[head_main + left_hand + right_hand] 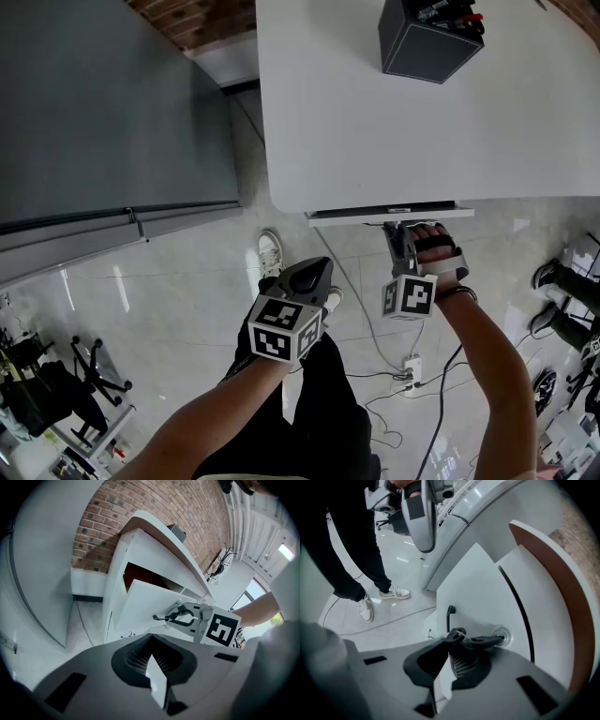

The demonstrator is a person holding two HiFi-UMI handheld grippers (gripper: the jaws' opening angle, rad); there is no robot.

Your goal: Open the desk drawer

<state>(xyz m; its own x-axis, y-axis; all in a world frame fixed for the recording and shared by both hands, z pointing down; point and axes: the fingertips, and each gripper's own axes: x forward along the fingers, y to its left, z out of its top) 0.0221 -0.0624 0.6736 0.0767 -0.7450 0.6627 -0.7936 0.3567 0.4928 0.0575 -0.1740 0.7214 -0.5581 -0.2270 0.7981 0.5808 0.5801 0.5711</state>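
Observation:
The white desk (375,112) has its drawer (389,214) slid a little out from under the top. In the left gripper view the drawer front (145,604) stands forward of a dark opening. My right gripper (401,246) is at the drawer front, shut on a thin black handle (449,613) beside a round lock (502,636). Its fingers (180,616) show clamped there from the side. My left gripper (319,272) hangs lower and left, away from the desk, shut and holding nothing.
A dark box (427,37) sits on the desk top. A grey cabinet (94,103) stands at the left. On the tiled floor lie a power strip with cables (410,370) and my shoe (270,253). Brick wall (154,508) stands behind the desk.

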